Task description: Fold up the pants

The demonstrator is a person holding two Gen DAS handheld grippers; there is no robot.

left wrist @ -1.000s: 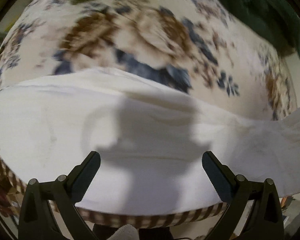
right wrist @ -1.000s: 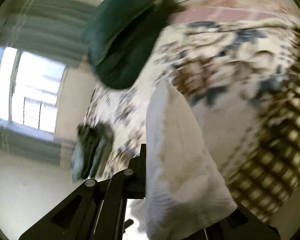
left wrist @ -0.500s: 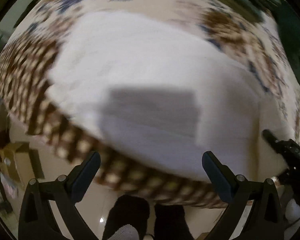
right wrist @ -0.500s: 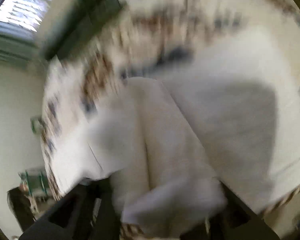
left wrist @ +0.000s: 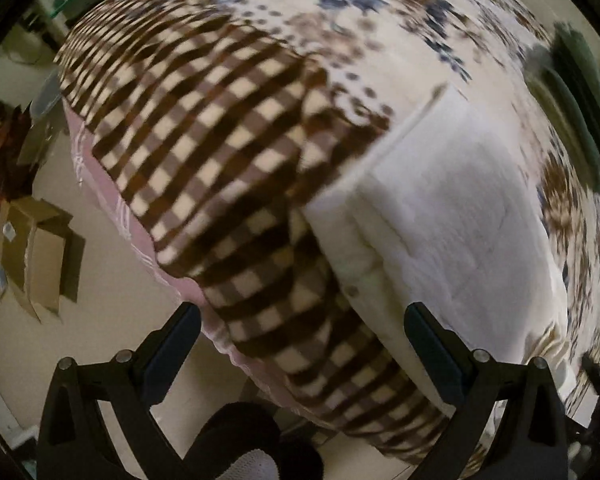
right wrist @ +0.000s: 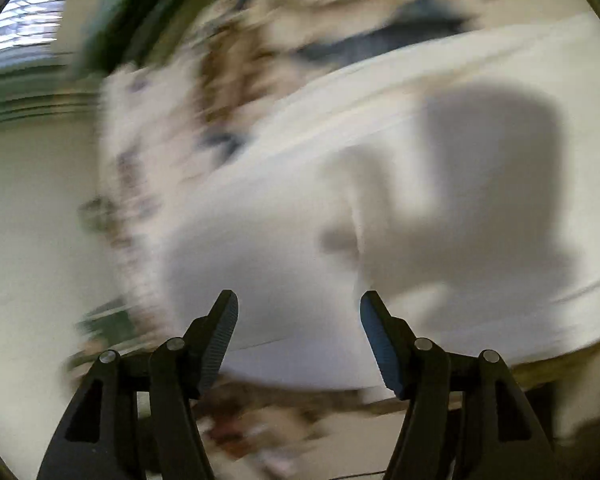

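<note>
Lying folded into a thick white rectangle, the pants [left wrist: 440, 216] were seen on a bed spread with a checked and floral blanket [left wrist: 204, 152], near the bed's front edge. Stacked layers showed along the near-left side of the bundle, a small round button was visible at that edge, and faint stitched seams crossed the top face. The left claw [left wrist: 302, 338] was spread wide, with nothing between its jaws and nothing touched; the pants lay ahead of it and to the right, beyond its right finger, while the blanket's checked border hung directly in front. The right claw [right wrist: 298, 332] was likewise parted and empty, held above the white cloth [right wrist: 284, 240], which filled most of that blurred view straight ahead and carried a dark shadow. Cardboard boxes [left wrist: 40, 256] stood on the floor at the left.
</note>
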